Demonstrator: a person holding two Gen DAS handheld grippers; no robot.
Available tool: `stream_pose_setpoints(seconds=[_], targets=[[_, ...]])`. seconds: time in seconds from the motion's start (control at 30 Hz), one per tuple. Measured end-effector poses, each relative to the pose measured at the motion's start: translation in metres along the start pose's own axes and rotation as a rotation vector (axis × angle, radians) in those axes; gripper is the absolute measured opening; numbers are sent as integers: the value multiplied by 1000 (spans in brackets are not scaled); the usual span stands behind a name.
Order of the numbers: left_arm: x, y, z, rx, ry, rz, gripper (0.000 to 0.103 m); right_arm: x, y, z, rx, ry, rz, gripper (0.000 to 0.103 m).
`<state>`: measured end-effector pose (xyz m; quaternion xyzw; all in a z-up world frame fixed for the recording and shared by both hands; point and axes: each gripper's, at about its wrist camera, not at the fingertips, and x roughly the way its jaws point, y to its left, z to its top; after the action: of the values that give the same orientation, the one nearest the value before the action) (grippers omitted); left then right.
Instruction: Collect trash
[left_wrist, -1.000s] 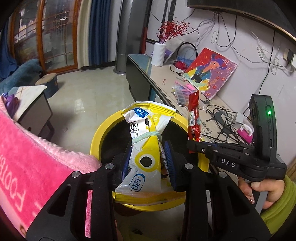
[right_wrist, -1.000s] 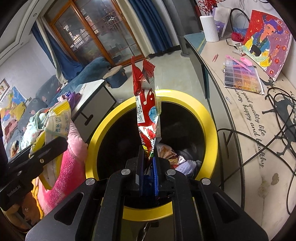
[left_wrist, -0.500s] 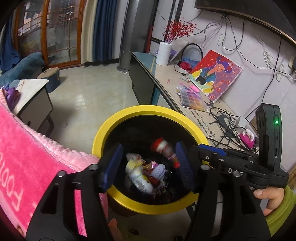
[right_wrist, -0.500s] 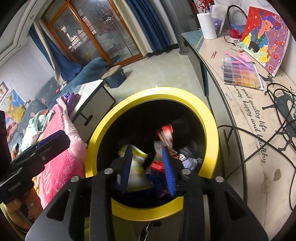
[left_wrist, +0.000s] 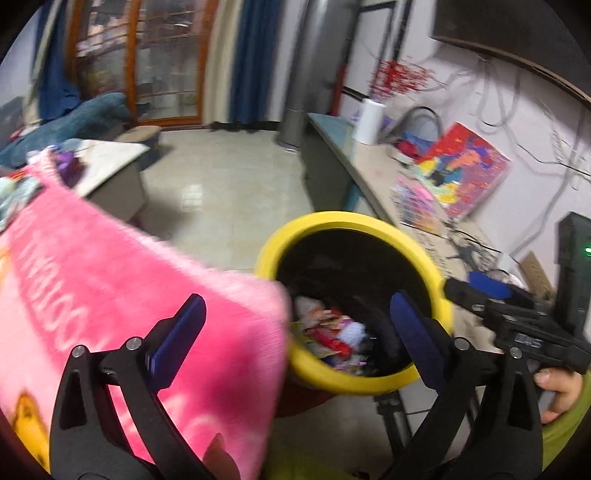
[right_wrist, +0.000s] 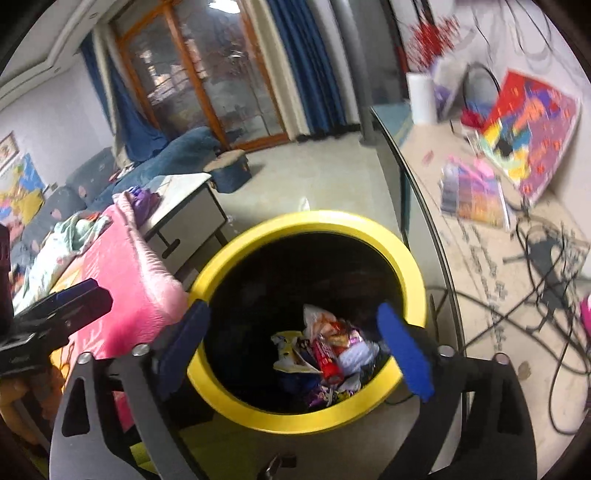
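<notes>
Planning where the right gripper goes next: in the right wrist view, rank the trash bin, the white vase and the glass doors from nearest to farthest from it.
1. Trash bin: just below the right gripper, whose jaws are opening with nothing between them.
2. White vase: on the long table, upper right.
3. Glass doors: across the floor, upper left.

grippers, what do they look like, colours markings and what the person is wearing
Both are black plastic handheld tools. The left gripper and right gripper each have two angled black arms with round silver screws and flat blue pads on the fingers. Seen from the left camera, the right tool carries a tall black block with a green light and small white lettering. The person's sleeve is yellow-green.
</notes>
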<state>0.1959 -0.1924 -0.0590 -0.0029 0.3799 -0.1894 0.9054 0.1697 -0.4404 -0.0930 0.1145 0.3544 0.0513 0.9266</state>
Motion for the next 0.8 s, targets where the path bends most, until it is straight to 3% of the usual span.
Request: stream_pose_setpoints(seconds=[0.37, 0.8], targets=[[-70, 57, -19, -94, -98, 147, 92, -27, 77, -8, -95, -48, 23, 96], [-149, 81, -64, -85, -232, 195, 92, -72, 145, -38, -208, -260, -10, 96]])
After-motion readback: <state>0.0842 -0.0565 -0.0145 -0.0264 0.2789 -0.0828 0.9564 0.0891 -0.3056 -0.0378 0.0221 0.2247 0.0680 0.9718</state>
